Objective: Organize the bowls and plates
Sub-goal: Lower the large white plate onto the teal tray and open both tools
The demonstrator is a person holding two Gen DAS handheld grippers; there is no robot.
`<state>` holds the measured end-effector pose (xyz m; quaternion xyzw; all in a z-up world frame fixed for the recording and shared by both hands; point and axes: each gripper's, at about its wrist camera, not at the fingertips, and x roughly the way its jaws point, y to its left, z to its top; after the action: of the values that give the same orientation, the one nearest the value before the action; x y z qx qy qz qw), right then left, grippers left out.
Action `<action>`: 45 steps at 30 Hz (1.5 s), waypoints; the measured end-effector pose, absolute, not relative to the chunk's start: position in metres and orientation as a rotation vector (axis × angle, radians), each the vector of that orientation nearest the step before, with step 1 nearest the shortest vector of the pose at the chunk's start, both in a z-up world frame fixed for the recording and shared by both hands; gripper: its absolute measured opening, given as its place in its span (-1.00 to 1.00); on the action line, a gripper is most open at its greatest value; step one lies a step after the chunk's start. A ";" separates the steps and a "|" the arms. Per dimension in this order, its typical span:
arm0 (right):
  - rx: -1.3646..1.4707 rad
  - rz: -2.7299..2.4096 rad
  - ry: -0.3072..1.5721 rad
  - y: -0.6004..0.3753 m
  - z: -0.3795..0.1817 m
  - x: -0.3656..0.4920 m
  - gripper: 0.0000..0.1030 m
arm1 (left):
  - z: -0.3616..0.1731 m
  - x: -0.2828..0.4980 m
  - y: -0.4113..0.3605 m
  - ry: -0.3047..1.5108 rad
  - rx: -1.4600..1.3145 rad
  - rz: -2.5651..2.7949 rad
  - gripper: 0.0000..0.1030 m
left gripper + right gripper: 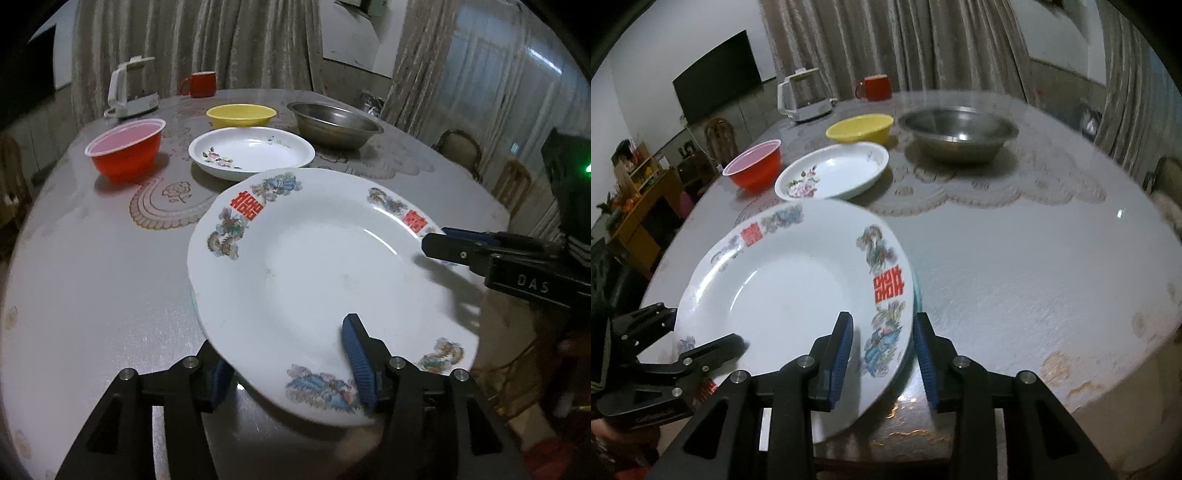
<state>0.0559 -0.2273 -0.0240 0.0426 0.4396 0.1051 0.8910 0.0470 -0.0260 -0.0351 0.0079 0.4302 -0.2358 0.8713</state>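
Observation:
A large white plate [314, 266] [783, 288] with red characters and dragon prints is tilted over the near edge of the table. A greenish rim of another plate [918, 295] shows just under it. My right gripper [882, 315] [437, 236] is shut on the plate's right rim. My left gripper [285, 339] [703, 325] straddles the near-left rim, its jaws standing apart without pressing on it. Farther back stand a white floral plate [255, 151] [834, 170], a red bowl [125, 147] [753, 166], a yellow bowl [240, 114] [860, 127] and a steel bowl [334, 123] [956, 136].
The round table [92, 277] carries a lace-pattern cover. A white kettle [129, 88] and a red mug [199, 83] stand at its far edge before the curtains. Chairs [461, 147] line the right side. Shelves and a dark screen [716, 96] stand to the left.

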 end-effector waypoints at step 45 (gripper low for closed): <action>0.160 0.228 0.961 -0.232 -0.028 0.057 -0.33 | -0.018 0.043 0.018 0.906 -0.116 -0.437 -0.16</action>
<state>0.0575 -0.2319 -0.0283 0.0768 0.4607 0.1093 0.8775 0.0429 0.0179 -0.0183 -0.0554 0.4338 -0.2091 0.8747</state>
